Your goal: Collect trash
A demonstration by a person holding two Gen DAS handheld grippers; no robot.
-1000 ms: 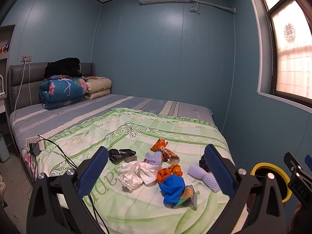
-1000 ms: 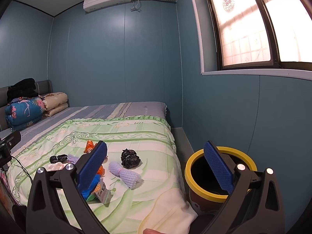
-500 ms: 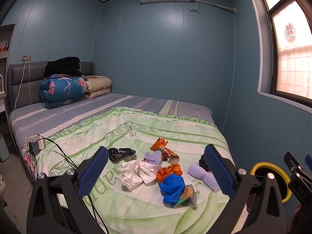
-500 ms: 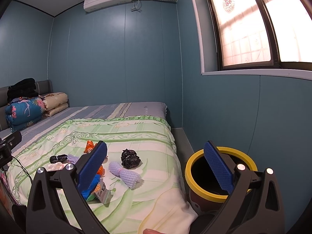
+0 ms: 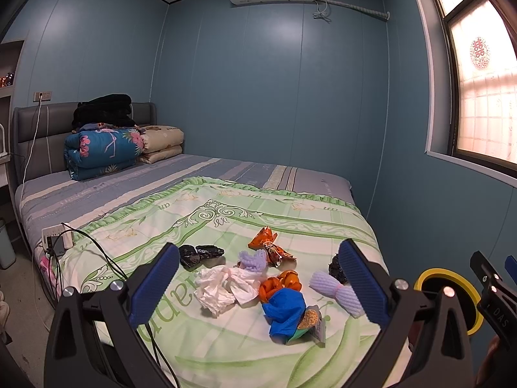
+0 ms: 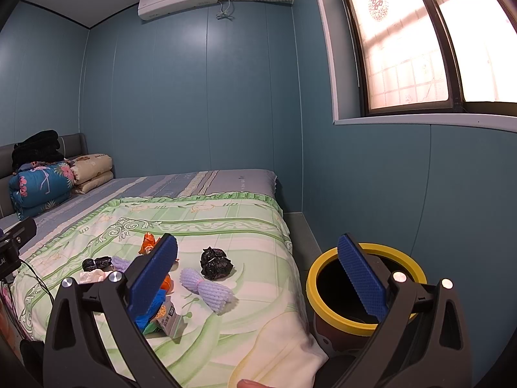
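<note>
Green quilt [image 5: 226, 349] is carrying the trash untouched, nothing shifting since a second ago, so collecting is not yet starting. Lower left of centre, the left gripper [image 5: 258, 286] is hanging wide and empty above white tissue [image 5: 215, 292] and a blue bag [image 5: 284, 310]; further right, the right gripper [image 6: 258, 278] is gaping empty beside the yellow-rimmed bin [image 6: 323, 304].
</note>
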